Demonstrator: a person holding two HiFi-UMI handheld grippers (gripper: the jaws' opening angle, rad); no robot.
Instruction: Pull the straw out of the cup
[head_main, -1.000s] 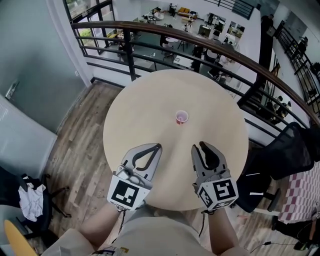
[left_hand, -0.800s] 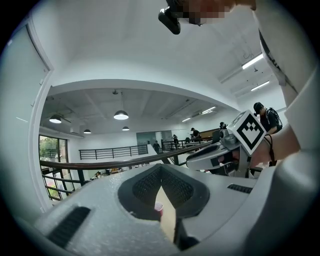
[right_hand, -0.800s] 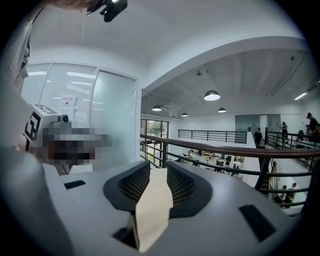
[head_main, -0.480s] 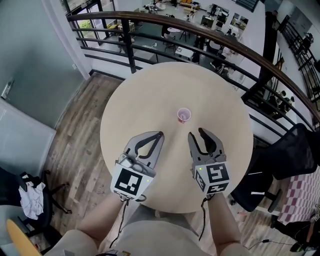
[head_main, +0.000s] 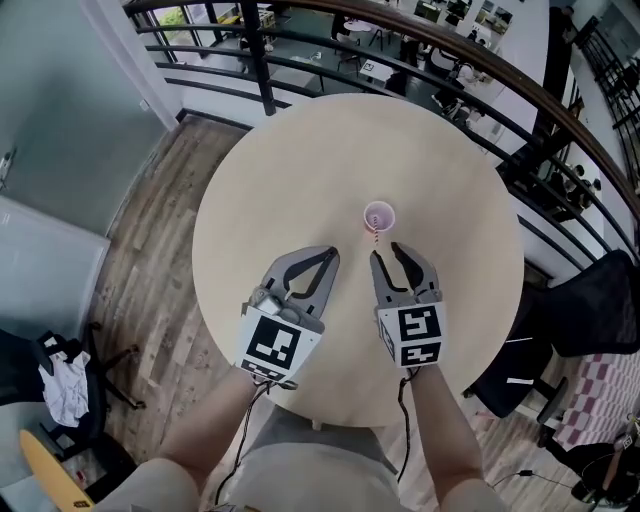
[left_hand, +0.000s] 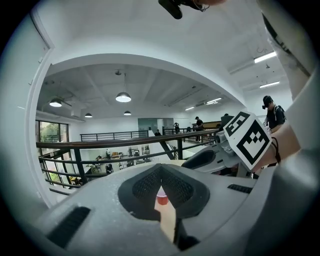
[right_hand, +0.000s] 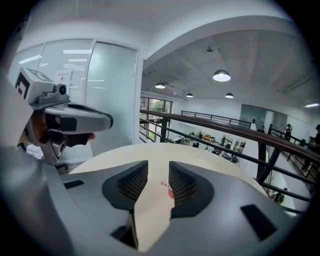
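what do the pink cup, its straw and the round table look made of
Small pink cup: probably thin plastic or coated paper; smooth, even colour, too small to settle.
Red-and-white striped straw: paper or plastic; only the stripes show.
Round beige table: likely pale wood laminate, matte, uniform tone, no glare.

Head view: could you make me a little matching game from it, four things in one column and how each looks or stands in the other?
1 cup
2 straw
3 left gripper
4 right gripper

A jaws apart, gripping nothing
B jaw tips together
C pink rim, standing upright
D striped, poking out of the cup

Pairs: 1-C, 2-D, 3-B, 4-A. The right gripper's jaws have just been opening.
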